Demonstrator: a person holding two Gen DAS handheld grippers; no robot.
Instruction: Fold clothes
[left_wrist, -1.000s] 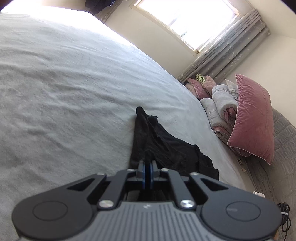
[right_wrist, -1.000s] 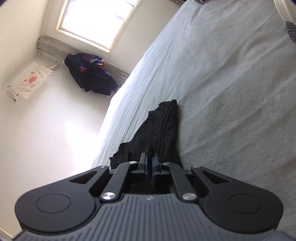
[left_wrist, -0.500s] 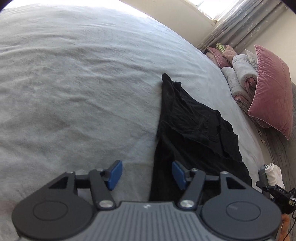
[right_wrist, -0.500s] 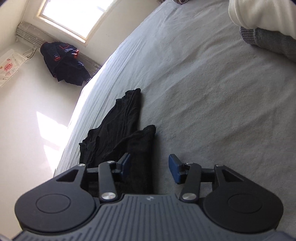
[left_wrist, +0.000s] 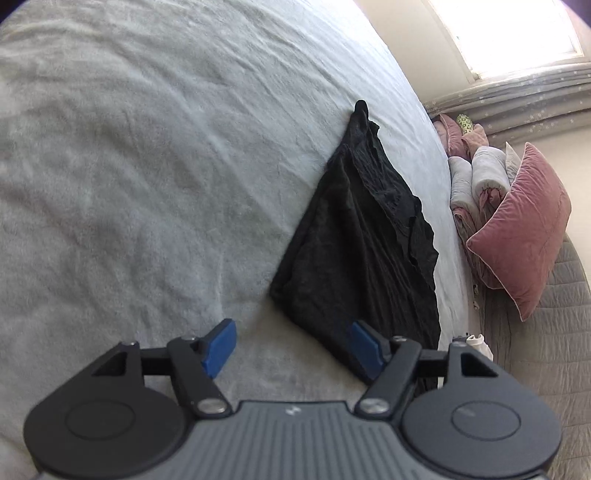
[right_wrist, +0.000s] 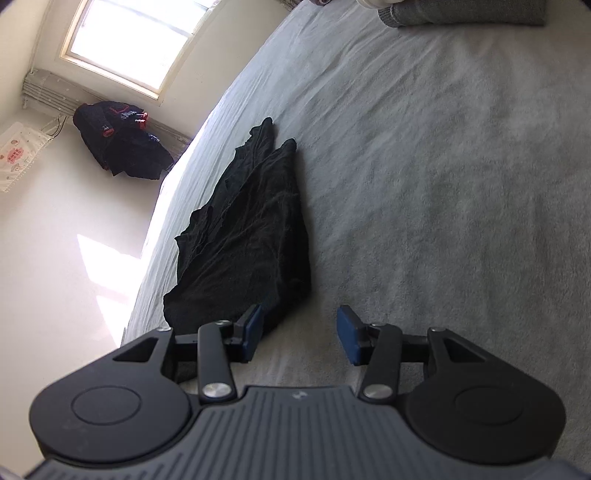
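A black garment (left_wrist: 362, 236) lies folded over and rumpled on the grey bedspread (left_wrist: 147, 166), near the bed's edge. It also shows in the right wrist view (right_wrist: 251, 236). My left gripper (left_wrist: 291, 347) is open and empty, just short of the garment's near corner, its right pad over the cloth edge. My right gripper (right_wrist: 301, 334) is open and empty, at the garment's other near end, its left pad beside the cloth.
Pink and grey pillows (left_wrist: 517, 221) are stacked beside the bed in the left wrist view. A dark jacket (right_wrist: 118, 144) hangs under the window in the right wrist view. Grey and white folded clothes (right_wrist: 461, 11) lie at the far end of the bed.
Both grippers were shut on the black garment a second ago. They have opened and let it go, and it now lies flat on the bed. Both grippers have drawn back slightly.
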